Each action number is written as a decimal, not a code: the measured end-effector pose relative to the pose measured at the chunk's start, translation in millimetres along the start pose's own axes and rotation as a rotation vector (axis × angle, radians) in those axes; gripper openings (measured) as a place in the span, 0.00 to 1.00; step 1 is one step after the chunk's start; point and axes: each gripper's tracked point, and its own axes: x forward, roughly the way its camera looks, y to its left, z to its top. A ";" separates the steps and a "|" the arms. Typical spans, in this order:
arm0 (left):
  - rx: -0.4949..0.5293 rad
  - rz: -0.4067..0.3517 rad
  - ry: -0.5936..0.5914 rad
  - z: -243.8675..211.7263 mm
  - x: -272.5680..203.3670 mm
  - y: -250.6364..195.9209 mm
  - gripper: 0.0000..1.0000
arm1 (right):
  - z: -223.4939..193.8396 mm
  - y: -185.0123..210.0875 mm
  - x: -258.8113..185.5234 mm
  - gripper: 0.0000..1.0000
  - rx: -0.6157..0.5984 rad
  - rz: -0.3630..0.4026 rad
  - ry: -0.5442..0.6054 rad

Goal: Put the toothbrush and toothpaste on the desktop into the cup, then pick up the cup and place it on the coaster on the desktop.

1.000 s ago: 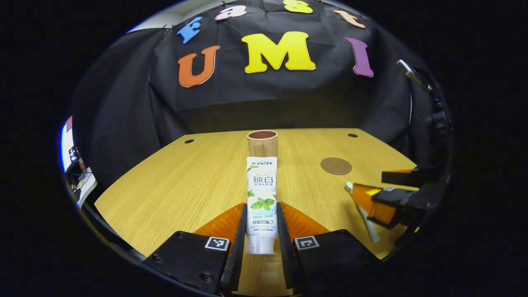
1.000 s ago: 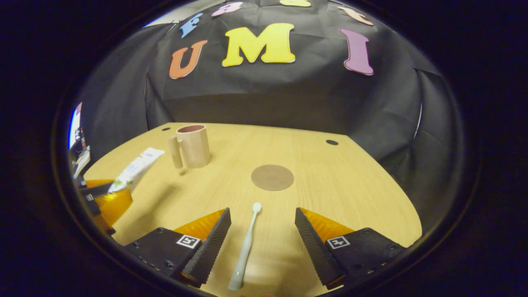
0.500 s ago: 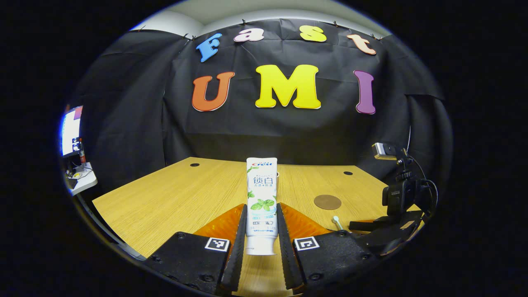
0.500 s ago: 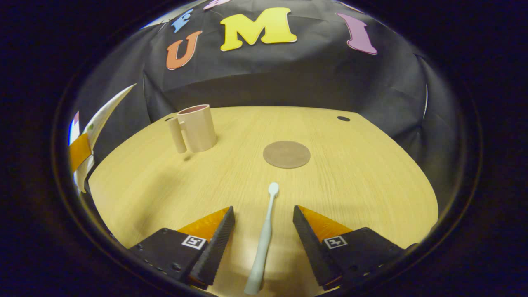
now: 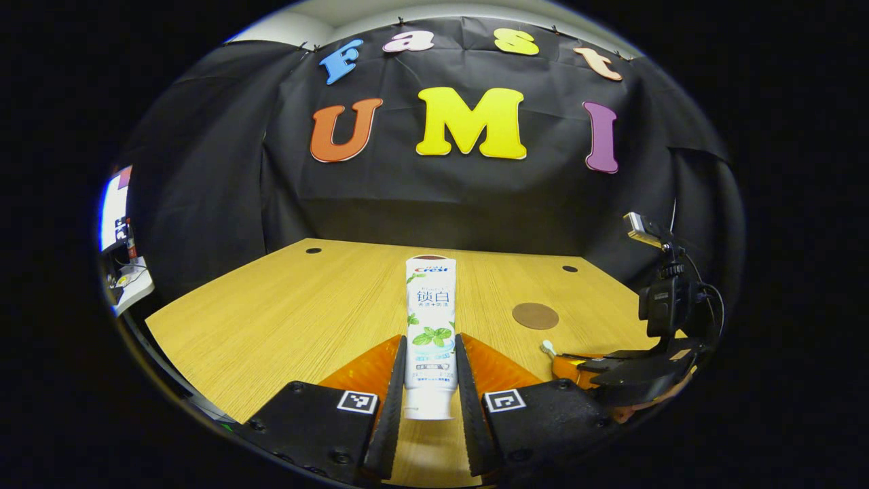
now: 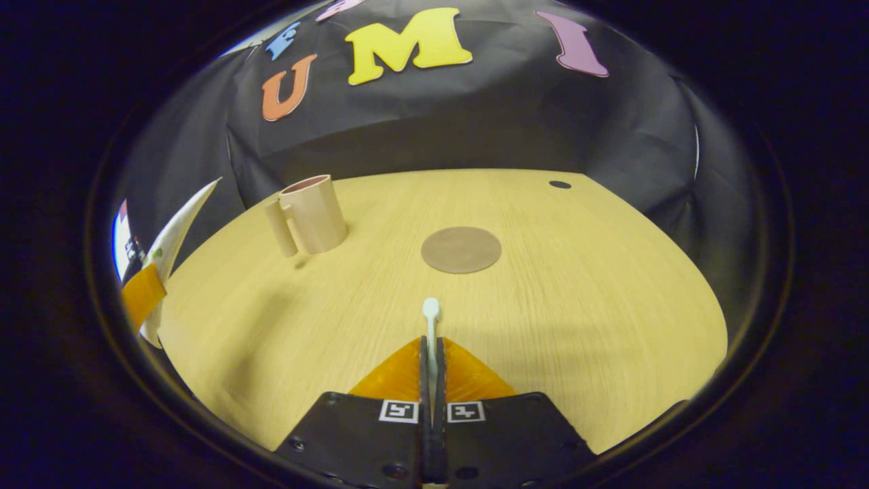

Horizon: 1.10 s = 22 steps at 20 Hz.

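Left hand-held gripper clamps the toothpaste between both fingers, the tube pointing forward toward the cup, whose rim just peeks above the tube's far end in the left gripper view. Holding it lengthwise like this would, by the look of it, let the tube slide end-first into the cup's mouth. Right hand-held gripper is clenched on the toothbrush, gripping the handle so that the head sticks out ahead of the fingertips; the brush sits low over the wooden surface, and whether it is lifted clear cannot be told. From the right hand-held gripper, the cup stands ahead and to the left, upright on the surface; nothing can be seen standing in it, though its depths are hidden. Straight ahead lies the round coaster, bare, well apart from the cup. Both items are thus in hand, neither yet in the cup.
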 end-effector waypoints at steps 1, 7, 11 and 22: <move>-0.001 -0.002 0.000 0.7 0.0 -1.1 0.43 | 4.3 -3.2 -1.5 0.01 0.007 -0.009 -0.018; -0.018 0.019 -0.033 12.0 -3.0 11.1 0.43 | 58.4 10.2 -53.4 0.00 0.006 0.037 -0.268; -0.028 -0.009 -0.051 20.2 -7.0 4.0 0.43 | 82.5 26.2 -105.2 0.00 -0.022 0.071 -0.406; -0.069 -0.070 -0.042 38.9 -33.5 -7.3 0.43 | 113.4 32.7 -195.1 0.00 -0.035 0.112 -0.585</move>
